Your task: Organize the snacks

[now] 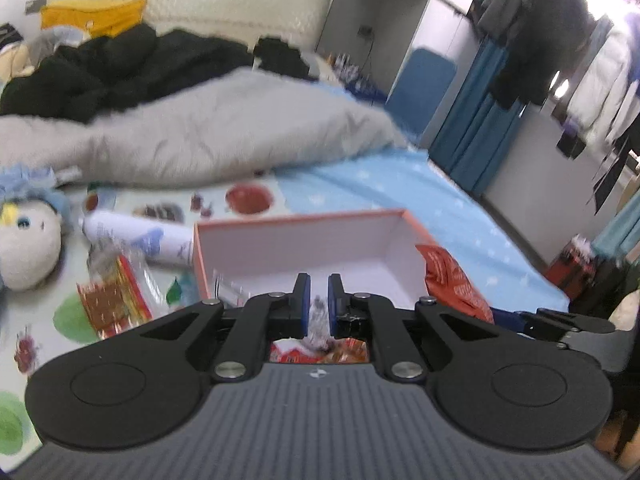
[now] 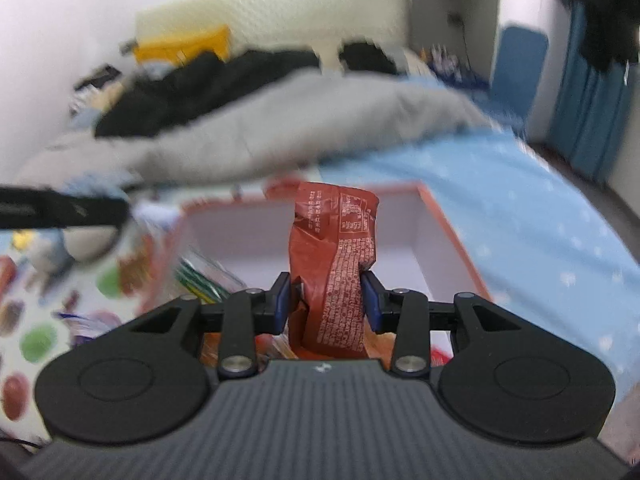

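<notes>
An open orange box with a white inside (image 1: 384,228) lies on the bed; it also shows in the right wrist view (image 2: 440,216). My left gripper (image 1: 319,300) is shut on a crinkly snack wrapper (image 1: 318,316) at the box's near edge. My right gripper (image 2: 326,296) is shut on a red snack packet (image 2: 334,264) with white print, held upright in front of the box. The red packet also shows in the left wrist view (image 1: 452,276), just right of the box. A clear packet with green stripes (image 2: 200,276) lies in the box's near left corner.
A white tube (image 1: 136,236), a red-and-gold snack packet (image 1: 112,300) and a plush doll (image 1: 28,240) lie on the fruit-print mat left of the box. A grey duvet (image 1: 224,136) and black clothes (image 1: 120,64) lie behind it. Blue sheet (image 1: 400,184) lies to the right.
</notes>
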`<control>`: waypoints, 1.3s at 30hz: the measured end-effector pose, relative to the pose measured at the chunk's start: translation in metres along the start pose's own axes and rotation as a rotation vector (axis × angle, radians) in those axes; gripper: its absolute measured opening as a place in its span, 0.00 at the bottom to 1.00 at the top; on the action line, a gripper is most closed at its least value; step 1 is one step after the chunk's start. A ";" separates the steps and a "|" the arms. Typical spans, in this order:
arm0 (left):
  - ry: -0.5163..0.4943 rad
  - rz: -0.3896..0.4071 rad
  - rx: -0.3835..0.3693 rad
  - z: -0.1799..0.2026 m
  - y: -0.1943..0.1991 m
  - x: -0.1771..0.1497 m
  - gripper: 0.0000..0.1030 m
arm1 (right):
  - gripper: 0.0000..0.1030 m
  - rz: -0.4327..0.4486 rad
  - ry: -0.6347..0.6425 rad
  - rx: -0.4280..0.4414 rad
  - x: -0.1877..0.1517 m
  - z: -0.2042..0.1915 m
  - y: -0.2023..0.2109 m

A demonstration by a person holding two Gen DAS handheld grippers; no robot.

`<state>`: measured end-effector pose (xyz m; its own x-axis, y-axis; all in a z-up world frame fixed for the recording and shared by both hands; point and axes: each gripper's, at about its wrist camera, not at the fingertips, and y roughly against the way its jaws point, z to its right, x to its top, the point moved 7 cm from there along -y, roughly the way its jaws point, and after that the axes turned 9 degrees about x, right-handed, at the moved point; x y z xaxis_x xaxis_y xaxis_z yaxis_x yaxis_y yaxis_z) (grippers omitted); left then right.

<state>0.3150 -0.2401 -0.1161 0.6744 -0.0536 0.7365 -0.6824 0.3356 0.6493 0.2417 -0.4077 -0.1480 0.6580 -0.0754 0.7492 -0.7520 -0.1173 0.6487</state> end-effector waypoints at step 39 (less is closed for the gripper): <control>0.545 -0.408 0.468 -0.218 -0.099 -0.137 0.90 | 0.39 -0.096 -0.033 0.021 -0.043 0.012 -0.040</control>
<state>0.3516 -0.0611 -0.3226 0.8548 0.4173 0.3084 -0.3199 -0.0443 0.9464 0.2441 -0.4115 -0.2076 0.7282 -0.0954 0.6787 -0.6846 -0.1466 0.7140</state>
